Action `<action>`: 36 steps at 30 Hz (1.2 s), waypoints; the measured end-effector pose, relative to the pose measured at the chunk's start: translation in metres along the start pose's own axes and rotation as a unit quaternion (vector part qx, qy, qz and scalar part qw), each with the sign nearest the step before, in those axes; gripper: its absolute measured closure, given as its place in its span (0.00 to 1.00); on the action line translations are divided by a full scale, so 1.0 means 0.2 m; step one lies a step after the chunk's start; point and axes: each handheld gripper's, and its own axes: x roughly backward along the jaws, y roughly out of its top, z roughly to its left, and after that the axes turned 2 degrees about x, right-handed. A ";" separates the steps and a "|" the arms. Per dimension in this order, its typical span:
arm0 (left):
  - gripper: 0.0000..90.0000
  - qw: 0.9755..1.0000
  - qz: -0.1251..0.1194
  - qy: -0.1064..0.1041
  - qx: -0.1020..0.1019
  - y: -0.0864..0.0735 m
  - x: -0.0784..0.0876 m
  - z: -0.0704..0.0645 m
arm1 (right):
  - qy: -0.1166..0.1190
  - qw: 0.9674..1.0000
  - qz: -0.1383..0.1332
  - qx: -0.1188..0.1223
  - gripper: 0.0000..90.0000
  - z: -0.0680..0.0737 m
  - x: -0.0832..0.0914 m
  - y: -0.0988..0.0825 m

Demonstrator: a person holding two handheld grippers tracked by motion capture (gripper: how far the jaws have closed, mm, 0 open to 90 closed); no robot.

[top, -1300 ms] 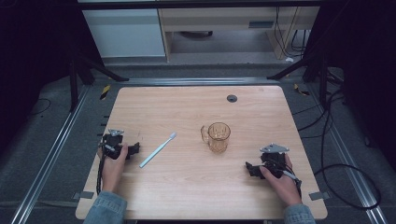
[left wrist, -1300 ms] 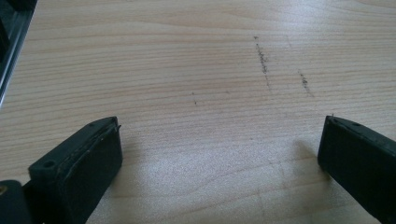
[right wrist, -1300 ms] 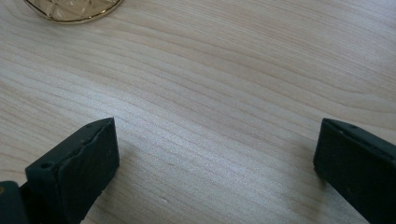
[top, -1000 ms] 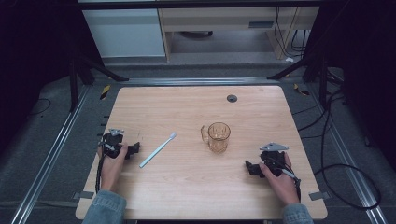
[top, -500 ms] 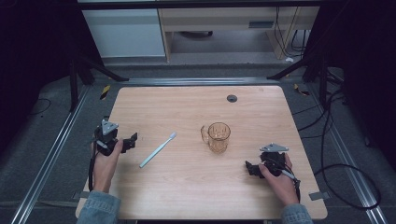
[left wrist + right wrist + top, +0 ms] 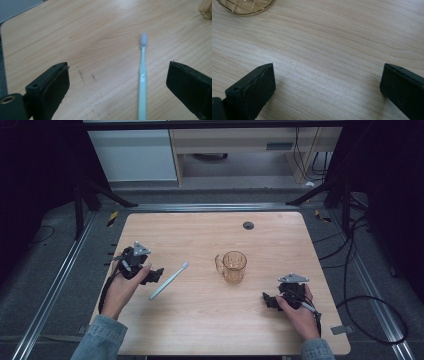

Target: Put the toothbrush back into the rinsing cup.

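The toothbrush point(image 6: 169, 280), judged light, stiff and slim, is lying near the worktop's point(image 6: 210, 330) left edge, being framed mid-handle by the released left claw point(image 6: 153, 275).

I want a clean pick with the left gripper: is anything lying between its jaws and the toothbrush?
Nothing visible does. The left gripper is open, and only bare table lies between it and the toothbrush. The amber glass mug stands well off to the side.

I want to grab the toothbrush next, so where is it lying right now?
In the high view the toothbrush lies flat on the table's left half, just right of the left gripper and left of the amber glass mug.
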 end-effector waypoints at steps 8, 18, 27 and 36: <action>0.10 0.995 0.090 -0.018 -0.036 0.05 -0.10 -0.07 | -0.001 1.000 0.000 -0.004 0.00 0.00 0.00 0.00; 0.11 0.986 0.153 -0.037 -0.049 0.16 -0.19 -0.14 | -0.004 1.000 -0.001 0.001 0.01 0.00 0.00 0.00; 0.14 0.978 0.193 -0.048 -0.066 0.21 -0.22 -0.18 | -0.003 1.000 0.000 -0.005 0.01 0.00 0.00 0.00; 0.28 0.975 0.207 -0.040 -0.074 0.25 -0.24 -0.18 | -0.002 1.000 0.000 -0.006 0.01 0.00 0.01 0.00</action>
